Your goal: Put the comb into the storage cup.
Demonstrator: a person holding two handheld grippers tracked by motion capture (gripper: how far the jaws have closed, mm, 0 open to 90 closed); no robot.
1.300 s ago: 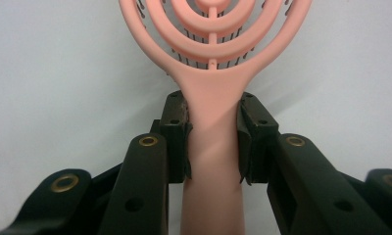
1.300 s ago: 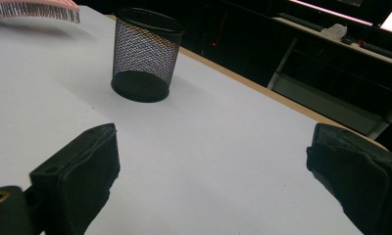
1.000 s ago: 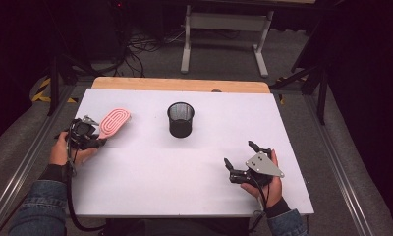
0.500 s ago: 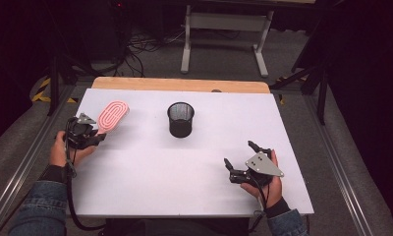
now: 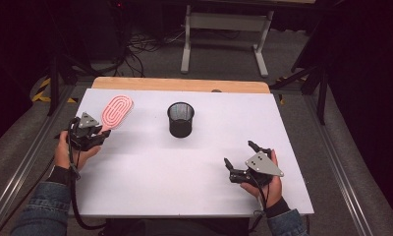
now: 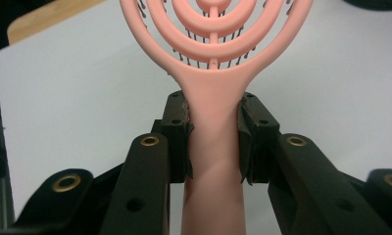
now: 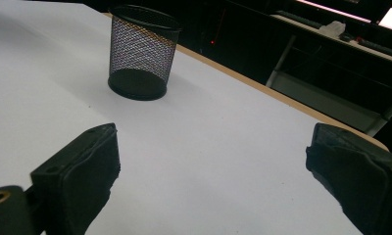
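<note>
From the high view, the left hand-held gripper (image 5: 94,133) sits at the left edge of the white tabletop (image 5: 194,187), clamped on the handle of a pink hairbrush (image 5: 117,111) whose oval head points up and away toward the far left corner. The black mesh cup (image 5: 181,119) stands upright near the middle, well apart from the brush. Over on the near right, the right hand-held gripper (image 5: 241,160) rests low with its jaws spread wide and nothing between them.

Now the left gripper view — here's the grip up close. Both black pads (image 6: 177,134) press the brush handle (image 6: 214,147) just below where it flares into the ringed head, handle centred and straight between them (a tidy hold, by the look of it). The bristles face down toward the tabletop.

The right gripper view: wide-open jaws frame the mesh cup (image 7: 140,54), bare tabletop in between.

The job looks like carrying the brush to the cup. To do it well, I'd keep the squeeze firm, tip the brush upright before reaching the rim, and lower the handle inside — not catching the light cup's edge, which could topple it.
</note>
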